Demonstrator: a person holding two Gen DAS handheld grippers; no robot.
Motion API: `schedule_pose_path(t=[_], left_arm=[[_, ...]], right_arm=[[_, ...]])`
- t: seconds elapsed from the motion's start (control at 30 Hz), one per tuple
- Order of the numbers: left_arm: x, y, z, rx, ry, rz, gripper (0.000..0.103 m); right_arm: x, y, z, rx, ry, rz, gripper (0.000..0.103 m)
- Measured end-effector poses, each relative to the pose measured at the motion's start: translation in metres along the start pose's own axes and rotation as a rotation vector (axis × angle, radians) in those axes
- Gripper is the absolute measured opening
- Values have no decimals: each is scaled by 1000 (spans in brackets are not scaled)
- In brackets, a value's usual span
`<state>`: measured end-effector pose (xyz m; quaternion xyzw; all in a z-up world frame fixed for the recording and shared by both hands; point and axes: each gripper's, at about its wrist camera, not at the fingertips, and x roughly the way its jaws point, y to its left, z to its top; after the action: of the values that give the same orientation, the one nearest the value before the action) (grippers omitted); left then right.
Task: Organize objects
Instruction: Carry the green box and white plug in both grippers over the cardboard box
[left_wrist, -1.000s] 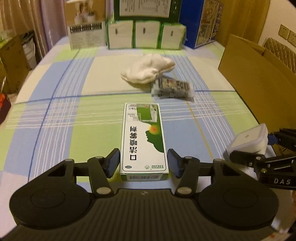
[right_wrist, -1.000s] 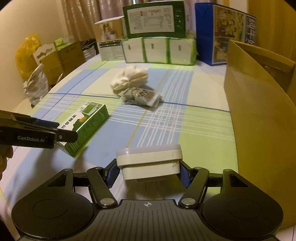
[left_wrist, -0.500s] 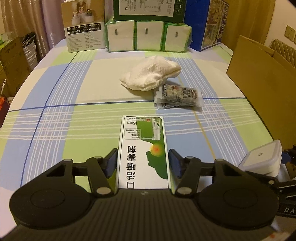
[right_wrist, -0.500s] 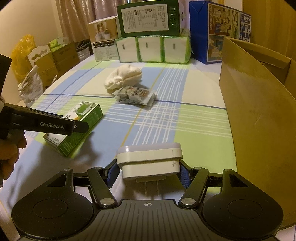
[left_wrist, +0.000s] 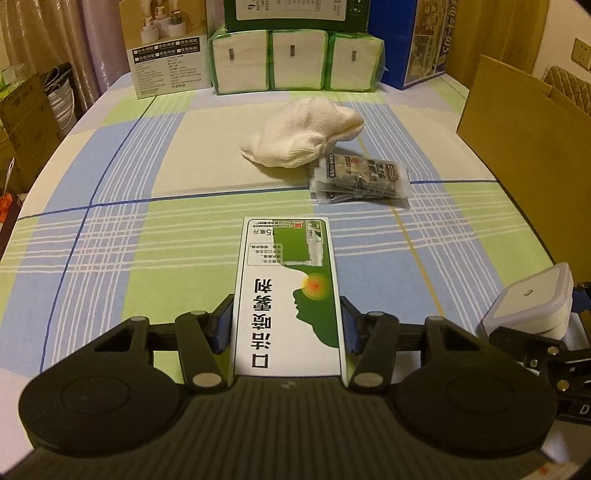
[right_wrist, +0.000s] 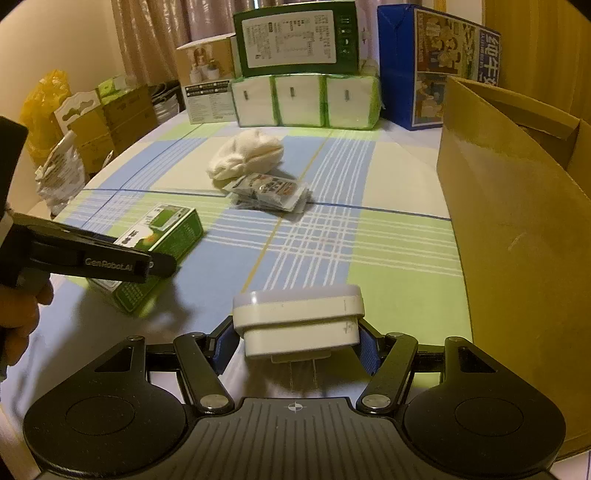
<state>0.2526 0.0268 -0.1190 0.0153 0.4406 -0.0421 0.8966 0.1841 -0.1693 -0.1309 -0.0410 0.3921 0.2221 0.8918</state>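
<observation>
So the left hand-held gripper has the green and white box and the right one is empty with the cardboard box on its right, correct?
Not quite. The right hand-held gripper is not empty: the right wrist view shows it shut on a white plug-in device. The rest stands: the left hand-held gripper holds the green and white box, and the cardboard box is on its right.

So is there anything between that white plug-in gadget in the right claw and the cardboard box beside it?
Nothing visible. The right gripper holds the white plug-in device just left of the cardboard box, with only bare checked tablecloth between them. The snack packets and white cloth lie farther off, toward the left.
</observation>
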Motion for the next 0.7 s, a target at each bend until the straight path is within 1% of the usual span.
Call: schedule_pose_path(t=[0.27,0.4,0.47,0.63,0.7], left_arm=[[-16,0,-7,-25,-7,-11,50],[-30,-8,-13,-11,-19,-31,50],[-39,-12,-16,-16,-27,-41,50],[-70,-26,-21,-8,-68,-49,50],[-85,-29,-25,-26,-79,-55,50]], right_arm=[[-7,1,1,-12,-25,-15,62],[-14,2,0,-23,-36,-29,62],[-22,2,0,-5,-39,-19,62],[-52,6,2,-22,-67,-21,62],[-67,7,1,-21,-80,-27,62]])
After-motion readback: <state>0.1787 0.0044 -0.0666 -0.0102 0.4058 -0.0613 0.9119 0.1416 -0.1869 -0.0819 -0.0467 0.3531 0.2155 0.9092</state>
